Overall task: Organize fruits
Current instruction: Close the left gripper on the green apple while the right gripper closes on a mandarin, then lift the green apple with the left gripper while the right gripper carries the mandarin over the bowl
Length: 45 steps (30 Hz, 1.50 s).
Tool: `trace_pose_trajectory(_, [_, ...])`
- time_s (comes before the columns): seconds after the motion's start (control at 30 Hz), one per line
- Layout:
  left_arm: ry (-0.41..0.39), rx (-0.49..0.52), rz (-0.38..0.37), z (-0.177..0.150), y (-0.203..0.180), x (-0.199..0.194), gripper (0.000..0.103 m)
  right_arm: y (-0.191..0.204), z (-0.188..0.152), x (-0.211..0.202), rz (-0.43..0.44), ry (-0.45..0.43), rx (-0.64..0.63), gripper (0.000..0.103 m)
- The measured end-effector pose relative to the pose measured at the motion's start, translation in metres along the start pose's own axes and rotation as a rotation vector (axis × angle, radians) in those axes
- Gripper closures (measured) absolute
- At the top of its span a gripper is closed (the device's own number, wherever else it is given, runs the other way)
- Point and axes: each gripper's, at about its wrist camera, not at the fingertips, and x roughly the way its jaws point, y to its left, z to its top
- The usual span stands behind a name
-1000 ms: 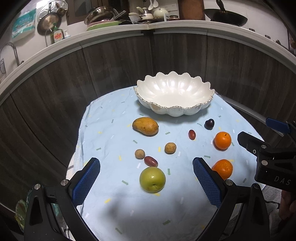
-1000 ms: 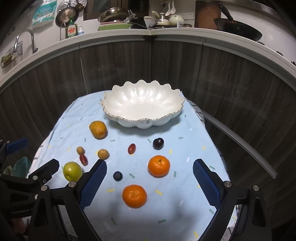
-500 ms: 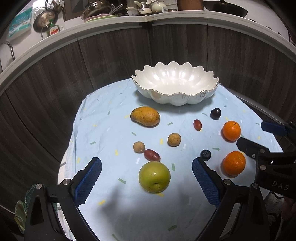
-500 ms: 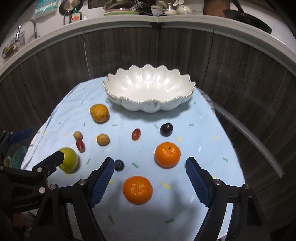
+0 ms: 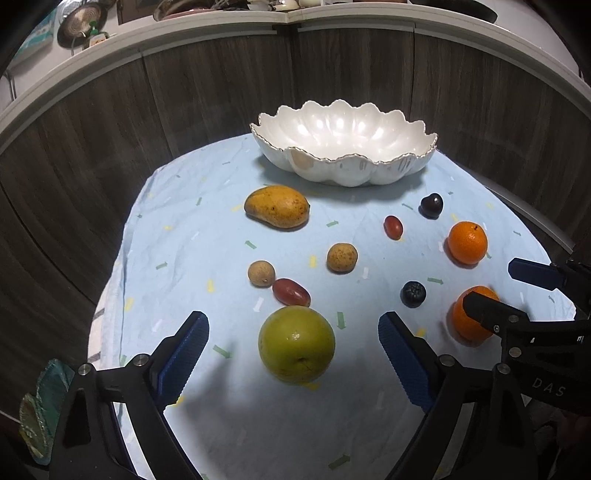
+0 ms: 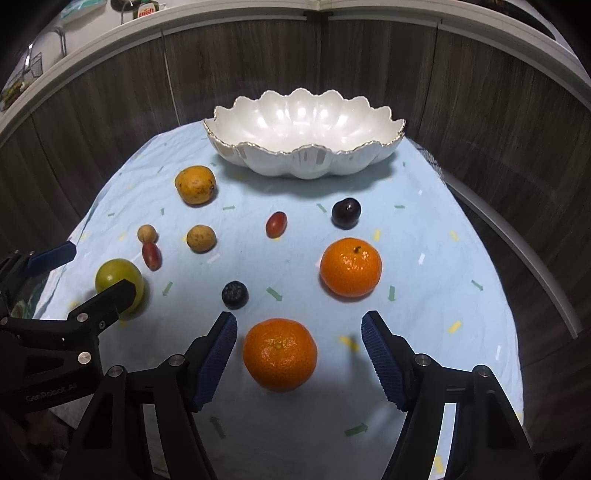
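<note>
A green apple (image 5: 296, 344) lies on the pale blue cloth (image 5: 184, 236), between the blue pads of my left gripper (image 5: 293, 354); the jaws are closing but stand clear of it. My right gripper (image 6: 299, 354) straddles the near orange (image 6: 279, 353), its jaws also closing, with gaps on both sides. An empty white scalloped bowl (image 5: 343, 147) stands at the back. Loose on the cloth lie a mango (image 5: 277, 211), a second orange (image 6: 350, 266), a blueberry (image 6: 234, 294), a dark plum (image 6: 345, 212), red grapes (image 6: 276, 223) and small brown fruits (image 6: 201, 237).
Dark wood cabinet fronts (image 5: 221, 81) curve round behind the table, with a cluttered counter (image 5: 92, 33) above. The cloth's edge drops away at the left (image 5: 107, 295) and right (image 6: 513, 332). Each gripper shows at the side of the other's view.
Both grippers have sunk toward the cloth; the apple and the near orange loom larger between their pads. The right jaws have narrowed plainly, the left only slightly.
</note>
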Motion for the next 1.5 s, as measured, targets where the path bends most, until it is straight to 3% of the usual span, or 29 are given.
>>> trace_pose_trajectory(0.53, [0.062,-0.018,-0.036,-0.007,0.001,0.026,0.026,0.006,-0.006,0.021,0.031,0.074,-0.021,0.05])
trace_pose_trajectory(0.8, [0.09,-0.025,-0.048,-0.01,0.002,0.032,0.048,0.008,-0.008,0.023,0.037,0.088,-0.028,0.056])
trace_pose_trajectory(0.93, [0.091,-0.028,-0.042,-0.01,0.003,0.033,0.055,0.008,-0.008,0.023,0.037,0.088,-0.028,0.057])
trace_pose_trajectory(1.5, [0.051,-0.013,-0.036,-0.004,0.001,0.013,0.055,0.004,-0.005,0.01,0.039,0.046,-0.007,0.059])
